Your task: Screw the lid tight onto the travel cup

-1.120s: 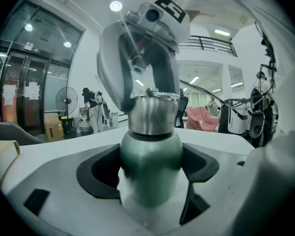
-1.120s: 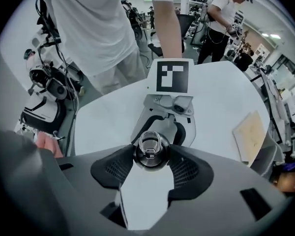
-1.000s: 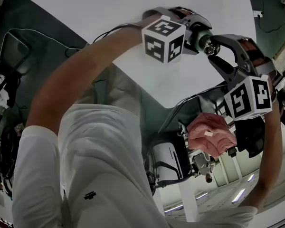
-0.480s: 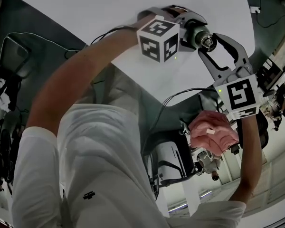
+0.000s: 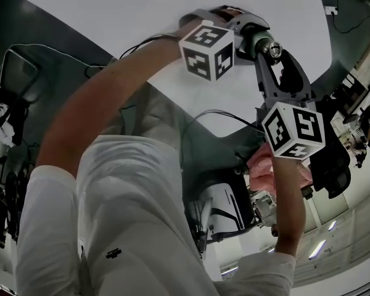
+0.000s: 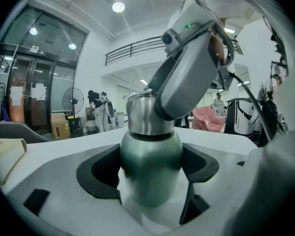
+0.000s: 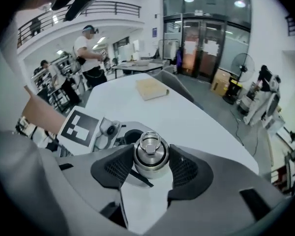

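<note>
The travel cup (image 6: 150, 166) has a green body and a silver lid (image 6: 145, 114). My left gripper (image 6: 148, 170) is shut on the body, with a dark pad against each side. My right gripper (image 7: 150, 167) is shut on the lid (image 7: 150, 154), which I see end-on between its two ribbed pads. In the head view the left gripper (image 5: 245, 34) holds the cup (image 5: 259, 42) over the white table (image 5: 142, 11). The right gripper (image 5: 272, 59) reaches up to the lid from below, its marker cube (image 5: 294, 130) nearest me.
A tan flat bundle (image 7: 152, 88) lies farther along the table (image 7: 187, 117). Past the table's edge stand a pink seat (image 5: 262, 165) and a white machine (image 5: 219, 208). A person (image 7: 88, 53) stands at the far end of the hall.
My right gripper has swung round the lid: its marker cube went from the right to lower and nearer the middle. The left gripper and the cup have barely moved.
</note>
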The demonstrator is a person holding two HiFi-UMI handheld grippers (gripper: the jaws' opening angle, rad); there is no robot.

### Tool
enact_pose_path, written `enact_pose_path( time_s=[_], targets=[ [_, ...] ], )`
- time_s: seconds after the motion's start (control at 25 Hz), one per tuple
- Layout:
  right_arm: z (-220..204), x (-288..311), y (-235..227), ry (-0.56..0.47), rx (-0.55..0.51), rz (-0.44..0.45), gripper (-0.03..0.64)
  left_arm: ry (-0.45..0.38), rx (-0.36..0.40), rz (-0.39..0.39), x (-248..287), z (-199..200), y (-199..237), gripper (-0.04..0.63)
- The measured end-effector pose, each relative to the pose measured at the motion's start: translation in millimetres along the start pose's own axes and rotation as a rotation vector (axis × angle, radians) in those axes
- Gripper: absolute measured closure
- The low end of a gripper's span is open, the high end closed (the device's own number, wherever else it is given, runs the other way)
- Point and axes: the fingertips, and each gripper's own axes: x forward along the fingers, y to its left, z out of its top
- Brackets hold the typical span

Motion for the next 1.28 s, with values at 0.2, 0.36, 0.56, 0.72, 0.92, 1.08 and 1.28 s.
enact_pose_path(
  time_s=[0.2, 0.36, 0.56, 0.72, 0.92, 1.08, 1.28],
  targets=[
    [1.0, 0.3, 0.3, -0.047, 0.097, -0.065, 0.394, -0.001, 0.0, 0.002, -1.7, -1.2, 0.5, 0.229],
    [2.9, -4.1, 7.1, -0.055, 0.024, -0.021, 0.388, 0.002, -0.002, 0.0, -2.2, -0.5, 0.7, 0.229],
    [15.4, -17.7, 22.7, -0.06, -0.235, 0.126, 0.356, 0.001, 0.001, -0.003, -2.4, -0.3, 0.8, 0.229],
    [24.5, -25.2, 22.0, -0.021, -0.479, 0.22, 0.356, 0.002, 0.002, -0.005, -0.6, 0.9, 0.8, 0.229],
    [12.5, -26.3, 24.4, 0.099, -0.77, 0.404, 0.356, 0.0, 0.002, -0.008, -1.6, 1.2, 0.3, 0.229],
    [-1.0, -17.1, 21.2, 0.212, -1.063, 0.521, 0.356, -0.002, 0.0, -0.006, -0.7, 2.1, 1.8, 0.229],
    [-6.1, -7.3, 27.6, 0.285, -1.33, 0.604, 0.354, -0.002, 0.002, -0.009, -1.6, 0.7, 2.3, 0.229]
  ],
)
